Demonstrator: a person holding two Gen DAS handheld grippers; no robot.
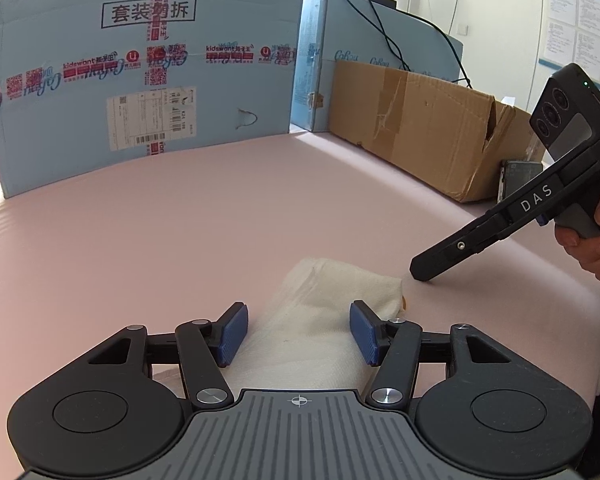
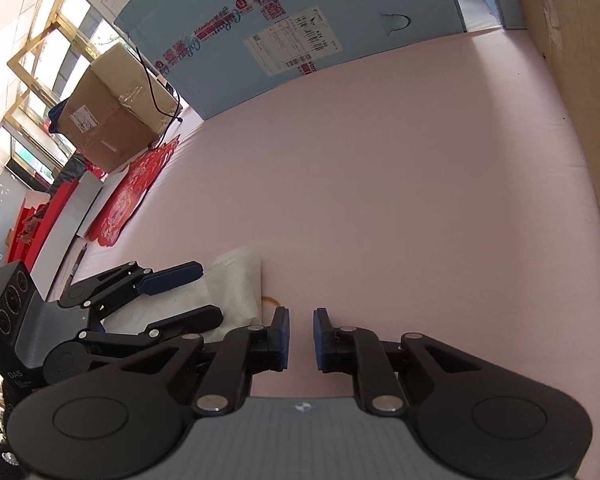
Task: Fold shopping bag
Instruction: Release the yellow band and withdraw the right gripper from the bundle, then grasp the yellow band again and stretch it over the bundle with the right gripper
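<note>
The shopping bag (image 1: pixel 324 312) is a cream cloth bundle, folded small, lying on the pink table (image 1: pixel 180 220). My left gripper (image 1: pixel 298 332) is open, its blue pads either side of the bag and just above it. My right gripper (image 1: pixel 420 274) comes in from the right, tip down on the table next to the bag's right corner. In the right wrist view my right gripper (image 2: pixel 301 336) is open with a narrow gap and holds nothing. The bag (image 2: pixel 236 284) lies to its left, between the left gripper's fingers (image 2: pixel 172 276). A small orange loop (image 2: pixel 271 301) pokes from the bag's edge.
A large blue carton (image 1: pixel 140 80) stands along the table's back. A brown cardboard box (image 1: pixel 428 128) sits at the back right with a phone (image 1: pixel 520 178) leaning on it. Red paper decorations (image 2: pixel 128 196) lie past the table's left edge.
</note>
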